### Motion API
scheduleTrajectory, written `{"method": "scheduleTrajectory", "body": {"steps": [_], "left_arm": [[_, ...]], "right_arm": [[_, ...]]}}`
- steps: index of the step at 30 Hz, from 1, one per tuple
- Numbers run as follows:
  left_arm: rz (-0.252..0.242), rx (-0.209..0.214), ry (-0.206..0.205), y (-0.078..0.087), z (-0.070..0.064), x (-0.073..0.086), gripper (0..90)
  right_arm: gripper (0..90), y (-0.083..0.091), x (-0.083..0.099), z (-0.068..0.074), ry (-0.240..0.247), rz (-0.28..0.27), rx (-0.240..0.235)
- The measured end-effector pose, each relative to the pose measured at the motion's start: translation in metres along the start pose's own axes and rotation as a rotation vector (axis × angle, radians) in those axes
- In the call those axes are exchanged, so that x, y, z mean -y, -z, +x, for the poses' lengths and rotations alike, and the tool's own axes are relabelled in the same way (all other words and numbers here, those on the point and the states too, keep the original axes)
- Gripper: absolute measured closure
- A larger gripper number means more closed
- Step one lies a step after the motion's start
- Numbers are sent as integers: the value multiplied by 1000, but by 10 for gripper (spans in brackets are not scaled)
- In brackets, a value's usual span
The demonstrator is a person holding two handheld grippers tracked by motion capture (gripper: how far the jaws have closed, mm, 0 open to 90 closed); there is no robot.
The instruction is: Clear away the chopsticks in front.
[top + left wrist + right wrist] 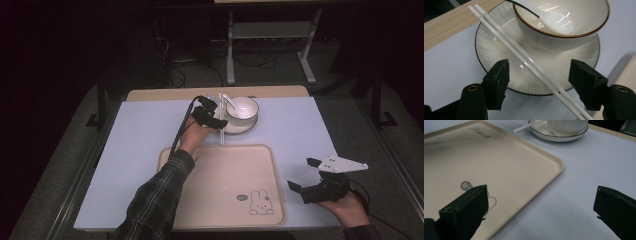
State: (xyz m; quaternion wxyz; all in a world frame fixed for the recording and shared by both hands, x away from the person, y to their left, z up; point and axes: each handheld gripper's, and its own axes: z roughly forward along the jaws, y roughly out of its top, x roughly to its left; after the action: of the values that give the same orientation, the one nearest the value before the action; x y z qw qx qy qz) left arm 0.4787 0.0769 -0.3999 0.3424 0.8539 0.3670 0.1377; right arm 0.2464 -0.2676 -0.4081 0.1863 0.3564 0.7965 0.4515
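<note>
White chopsticks [529, 61] lie across the plate [491, 47] rim w/ the bowl [564, 37] & spoon [551, 17] on it, upper centre of the high view; left tongs [539, 82] are spread wide, straddling the sticks w/o touching, so the grab isn't made yet. Right tongs [306, 175] hang released at lower right beside the beige tray [200, 200], nothing held. Judging by this, pickup & any move to the tray are left.

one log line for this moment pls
left gripper: open, astride white plastic chopsticks on ribbed white plate | right gripper: open, idle beside beige tray
</note>
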Motion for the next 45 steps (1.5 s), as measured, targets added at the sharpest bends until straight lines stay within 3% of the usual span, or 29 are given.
{"method": "scheduleTrajectory", "body": {"steps": [5, 14, 23, 37, 45], "left_arm": [[29, -19, 2, -11, 1, -3, 371], [99, -79, -37, -29, 1, -1, 459], [99, -104, -37, -32, 6, -1, 555], [94, -97, -55, -34, 10, -2, 758], [102, -97, -35, -33, 14, -1, 753]], "right_arm": [[0, 0, 0, 0, -3, -6, -6], [0, 0, 0, 0, -5, -7, -10], [0, 1, 0, 0, -8, -10, -10], [0, 1, 0, -1, -8, -9, -9], [0, 1, 0, 0, -10, -8, -9]]}}
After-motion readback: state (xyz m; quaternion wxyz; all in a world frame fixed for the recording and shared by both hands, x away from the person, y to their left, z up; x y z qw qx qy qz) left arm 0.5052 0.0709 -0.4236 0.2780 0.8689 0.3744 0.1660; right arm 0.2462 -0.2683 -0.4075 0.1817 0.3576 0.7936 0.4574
